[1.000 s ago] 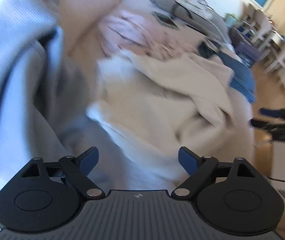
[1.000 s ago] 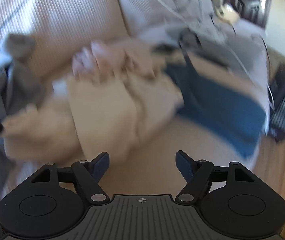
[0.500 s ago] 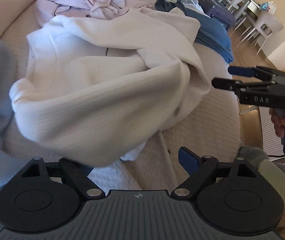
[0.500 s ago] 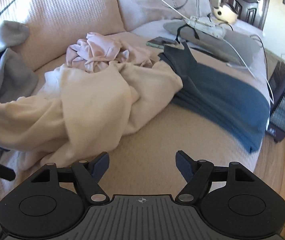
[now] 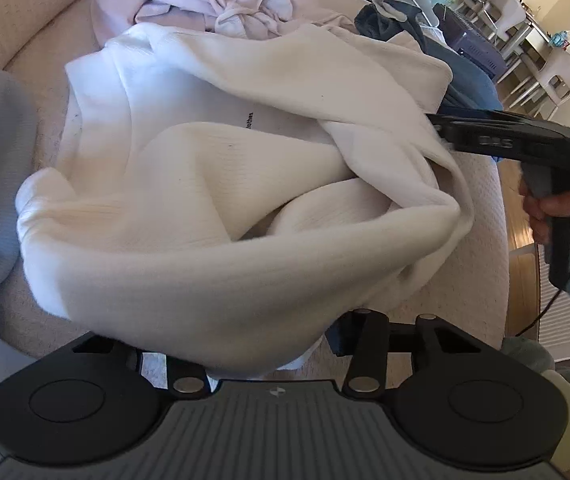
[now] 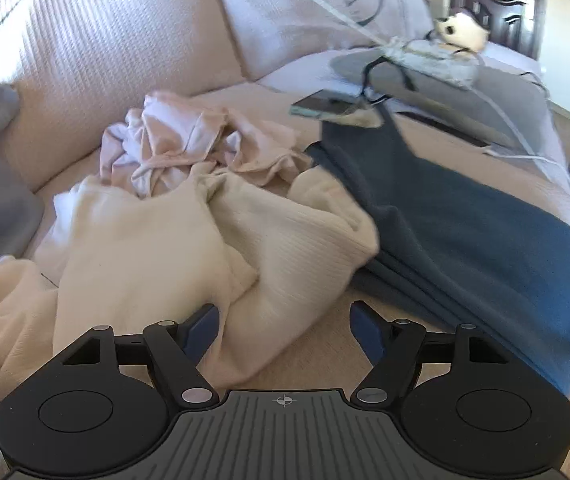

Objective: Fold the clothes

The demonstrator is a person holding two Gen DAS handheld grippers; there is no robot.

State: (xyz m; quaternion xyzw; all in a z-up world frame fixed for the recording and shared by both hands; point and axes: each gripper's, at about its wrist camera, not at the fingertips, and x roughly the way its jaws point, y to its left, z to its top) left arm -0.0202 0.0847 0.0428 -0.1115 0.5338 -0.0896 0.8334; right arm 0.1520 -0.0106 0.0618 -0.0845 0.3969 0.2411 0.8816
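Cream ribbed knit, a crumpled sweater (image 5: 213, 200), fills the left wrist view on the beige sofa (image 5: 481, 216), its near fold draped over the left gripper (image 5: 269, 340), whose fingers are closing with that fold between them, though I cannot tell if they press it yet, while the right gripper (image 5: 441, 124) reaches the sweater's far edge. From the right wrist view, the right gripper's (image 6: 283, 328) fingers are closing but wide apart around a loose sweater (image 6: 189, 256) fold, beside a folded blue garment (image 6: 465, 232) and a pink heap (image 6: 181, 144).
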